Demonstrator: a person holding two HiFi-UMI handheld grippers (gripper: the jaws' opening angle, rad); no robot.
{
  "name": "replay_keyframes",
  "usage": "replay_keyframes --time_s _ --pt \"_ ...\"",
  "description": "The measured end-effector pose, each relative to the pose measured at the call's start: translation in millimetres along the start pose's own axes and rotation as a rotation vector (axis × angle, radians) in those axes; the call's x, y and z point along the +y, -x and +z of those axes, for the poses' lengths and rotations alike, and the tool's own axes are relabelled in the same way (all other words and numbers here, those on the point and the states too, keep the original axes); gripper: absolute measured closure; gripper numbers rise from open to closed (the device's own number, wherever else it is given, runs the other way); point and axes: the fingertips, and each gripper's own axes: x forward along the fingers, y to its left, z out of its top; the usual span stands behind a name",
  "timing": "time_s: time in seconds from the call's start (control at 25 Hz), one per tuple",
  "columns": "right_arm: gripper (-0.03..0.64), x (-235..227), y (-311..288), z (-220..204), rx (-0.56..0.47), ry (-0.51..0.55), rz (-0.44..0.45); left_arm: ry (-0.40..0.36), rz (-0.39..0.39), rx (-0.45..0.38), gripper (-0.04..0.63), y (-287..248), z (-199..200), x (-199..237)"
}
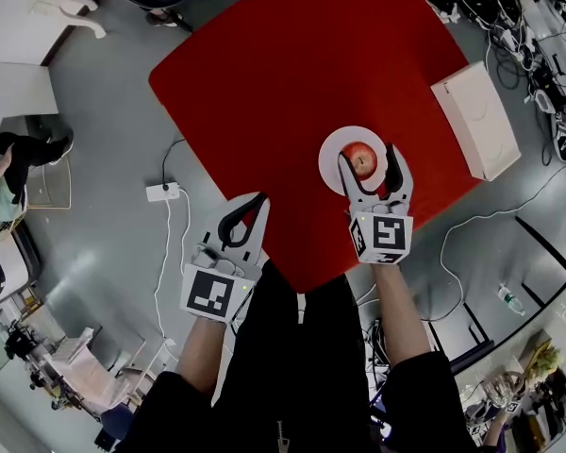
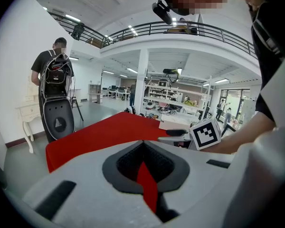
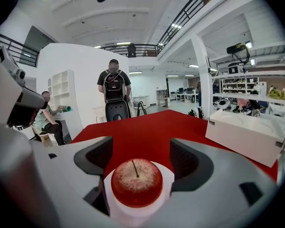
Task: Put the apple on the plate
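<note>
On the red tablecloth (image 1: 292,74), toward 5 o'clock from its centre, a white plate (image 1: 332,149) carries a red apple (image 1: 361,159), stem up. The right gripper (image 1: 368,155) has its jaws apart, one on each side of the apple above the plate. The right gripper view shows a gap between each pad and the fruit. At 8 o'clock from the plate, the left gripper (image 1: 253,206) hangs over the table's near edge, jaws closed tip to tip with nothing between them. A white box (image 1: 476,121) lies at 3 o'clock from the plate.
</note>
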Motion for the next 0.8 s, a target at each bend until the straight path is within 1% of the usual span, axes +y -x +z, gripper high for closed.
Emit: replay_keyframes --time_s 0.12,0.24,0.4,0.52,0.68,0.72,0.76,0.8 --pt "0.255 0.5 5.8 9.6 -0.008 0.002 -0.007 -0.001 -0.001 -0.009 0.588 2.0 8.1 0.5" --pt "0.255 0.0 12.9 19.1 -0.015 0.004 -0.011 -0.042 -0.009 -0.030 0.588 3.2 13.7 0.3" --pt "0.255 -1.4 22.1 30.2 -0.023 -0.007 -0.015 -0.053 -0.021 -0.069 0.588 1.1 25.9 -3.5" --pt "0.256 -2.0 29.4 33.5 -0.010 -0.020 -0.017 -0.033 -0.030 -0.049 0.588 0.5 27.6 -9.1" --pt "0.264 0.2 39.2 38.2 0.007 -0.032 -0.010 -0.065 -0.044 -0.069 0.588 0.8 32.3 -13.0" --pt "0.278 0.6 41.8 39.8 0.007 -0.030 -0.013 -0.065 -0.047 -0.069 0.588 1.0 34.3 -14.2" --pt "0.313 0.5 44.4 41.3 0.005 -0.023 -0.018 -0.060 -0.050 -0.069 0.589 1.1 36.1 -15.6" --pt "0.373 0.2 47.1 42.7 0.002 -0.013 -0.025 -0.058 -0.053 -0.069 0.588 0.9 37.4 -16.7"
